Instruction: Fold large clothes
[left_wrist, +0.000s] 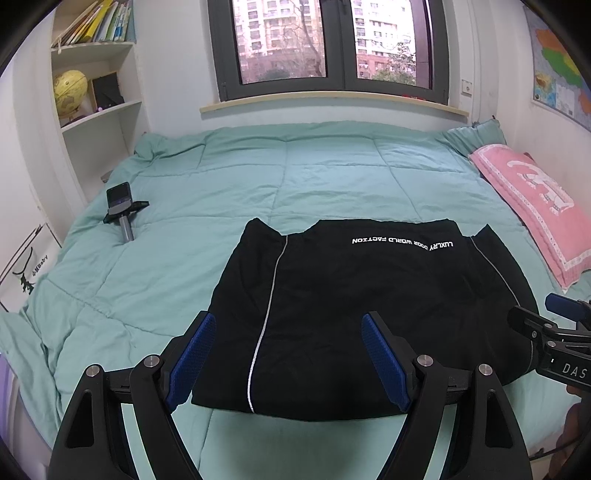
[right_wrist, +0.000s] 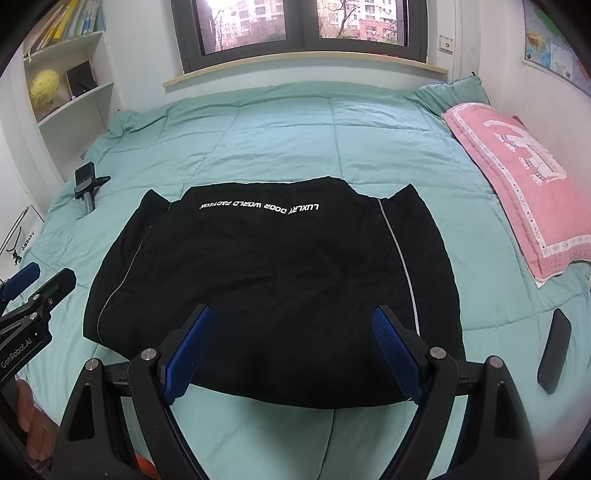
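Observation:
A black garment (left_wrist: 354, 310) with white piping and white lettering lies folded flat on the green quilt (left_wrist: 207, 192). It also shows in the right wrist view (right_wrist: 266, 288). My left gripper (left_wrist: 288, 325) is open and empty, hovering over the garment's near left part. My right gripper (right_wrist: 291, 317) is open and empty, over the garment's near right part. The right gripper shows at the right edge of the left wrist view (left_wrist: 543, 325). The left gripper shows at the left edge of the right wrist view (right_wrist: 40, 280).
A pink pillow (right_wrist: 524, 184) lies at the bed's right side. A black phone (right_wrist: 554, 350) lies near the garment's right. A small tripod device (left_wrist: 123, 210) lies on the quilt at the left. White shelves (left_wrist: 99, 103) with a globe stand far left. A window is behind.

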